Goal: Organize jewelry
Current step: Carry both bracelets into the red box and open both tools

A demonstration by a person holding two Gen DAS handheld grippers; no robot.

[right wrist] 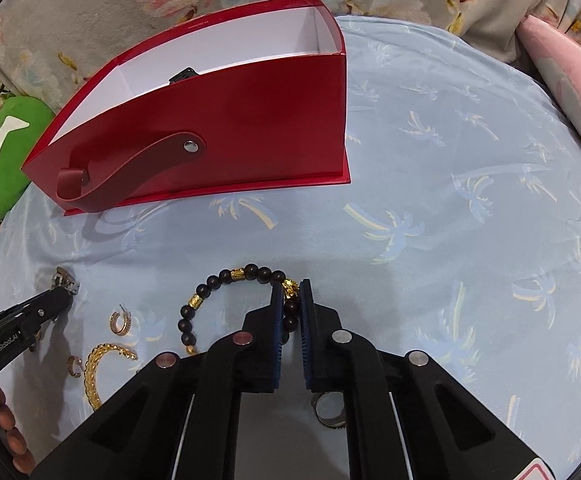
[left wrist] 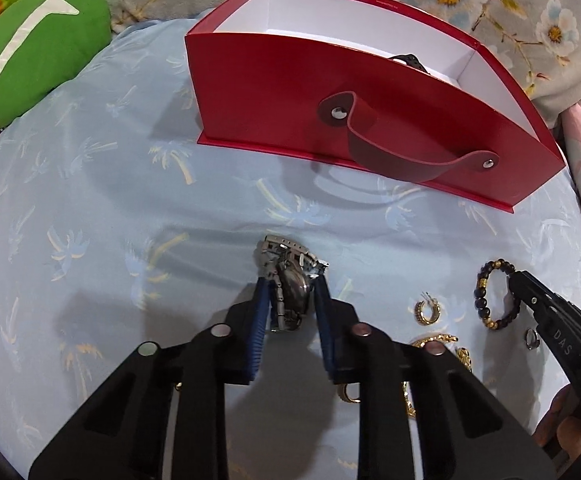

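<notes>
The left gripper (left wrist: 290, 280) is closed on a silver metal watch (left wrist: 288, 276), which lies on the light blue cloth (left wrist: 130, 220) in front of the red box (left wrist: 290, 92). The blue pads (left wrist: 261, 304) press on both sides of the watch. Its long axis runs away from the camera, toward the box, and the folded band end points at the box.

The right gripper (right wrist: 290, 292) is closed on one beaded bracelet (right wrist: 226, 300) of dark beads with gold beads between them. The pads hold the right end of the loop, at a gold charm. The loop lies flat on the cloth and spreads to the left of the jaws.

Between the two grippers I count in the right wrist view one gold hoop earring (right wrist: 121, 322), one gold chain bracelet (right wrist: 98, 368) curved like a C, and one small gold piece (right wrist: 74, 366). One ring (right wrist: 330, 412) lies under the right gripper. At the left edge is one string of brown beads (right wrist: 10, 428).

The red box is open on top, with a white inside and one dark item (right wrist: 182, 76) in it. One strap handle (right wrist: 130, 172) hangs on its front wall. One green cushion (left wrist: 30, 52) lies left of the box.
</notes>
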